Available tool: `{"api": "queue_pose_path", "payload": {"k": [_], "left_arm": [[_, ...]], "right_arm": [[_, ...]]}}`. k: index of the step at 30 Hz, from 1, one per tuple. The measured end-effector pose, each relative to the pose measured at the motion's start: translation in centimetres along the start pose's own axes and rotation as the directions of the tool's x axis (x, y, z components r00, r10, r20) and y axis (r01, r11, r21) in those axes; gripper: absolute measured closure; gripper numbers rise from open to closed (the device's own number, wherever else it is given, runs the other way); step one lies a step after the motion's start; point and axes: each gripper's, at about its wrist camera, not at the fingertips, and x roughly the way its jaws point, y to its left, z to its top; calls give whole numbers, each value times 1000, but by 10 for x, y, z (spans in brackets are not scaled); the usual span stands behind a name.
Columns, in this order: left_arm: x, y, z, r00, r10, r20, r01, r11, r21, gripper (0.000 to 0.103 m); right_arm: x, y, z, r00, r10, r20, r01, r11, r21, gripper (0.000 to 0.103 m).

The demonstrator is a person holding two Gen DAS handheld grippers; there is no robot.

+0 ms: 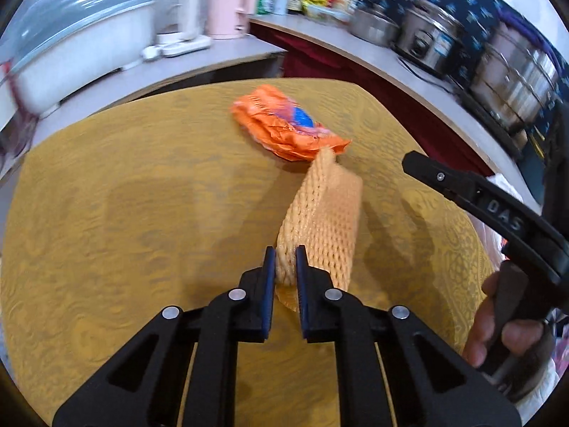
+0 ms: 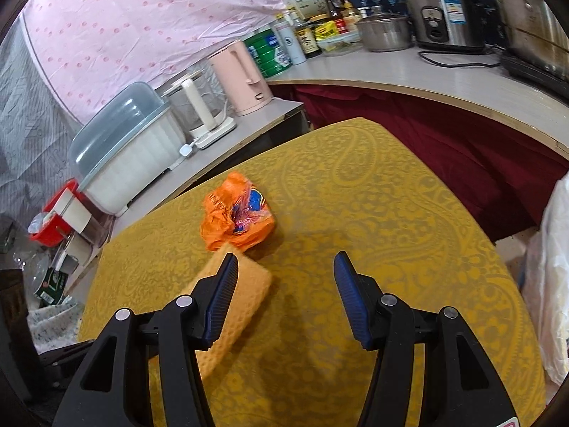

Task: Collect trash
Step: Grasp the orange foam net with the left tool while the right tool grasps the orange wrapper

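Note:
My left gripper (image 1: pixel 285 270) is shut on the near end of a pale orange foam net sleeve (image 1: pixel 320 213), which sticks out ahead of the pads above the yellow patterned tablecloth (image 1: pixel 124 195). Just beyond the sleeve's far tip, a crumpled orange wrapper (image 1: pixel 288 124) with a blue patch lies on the cloth. My right gripper (image 2: pixel 285 259) is open over the tablecloth (image 2: pixel 391 213) with nothing between its fingers. To its left are the foam sleeve (image 2: pixel 245 295) and the wrapper (image 2: pixel 238 220). In the left wrist view, one right finger (image 1: pixel 462 185) reaches in from the right, held by a hand (image 1: pixel 498 331).
A white plastic bag (image 2: pixel 551 284) hangs off the table's right edge. Behind the table, a counter (image 2: pixel 409 71) carries a rice cooker (image 2: pixel 441 10), steel pots, bottles, a pink kettle (image 2: pixel 242 78) and a lidded white dish box (image 2: pixel 128 149). A red basket (image 2: pixel 57 213) sits at the left.

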Motion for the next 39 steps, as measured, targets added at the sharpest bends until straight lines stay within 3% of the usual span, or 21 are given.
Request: {"api": "queue_pose_path", "payload": {"k": [6,12,15,22,26,31,39], "left_arm": [[-33,43,-4,999,33,23,-32,998,-52,92],[-53,85,3,989,134,62,-126,985,-118,92],[-48,101,14,981,176,76,-164,975,-148,92],[-8,115,45,981,172,89,-154,971,-181,92],[22,112,52,986,153,66,-139,974,-181,92],[48,105,55,991,127,33,-119,976,-182,92],[32,83,45,994,103,43,-95,984,-147,92]], "right_arm": [[21,28,7,999,48,-18,-49,999,-22,48],[56,53,18,995,86,-50,-88,996,-25,48],[75,62,21,993,92,-71,-93,995,-21,48],[114,65,16,992,40,-120,-40,999,1,48],[122,71,9,992,16,-123,-20,999,-28,59],[127,78,4,990,0,-139,-9,998,-64,90],[95,75,-10,991,22,-128,-28,998,-47,98]]}}
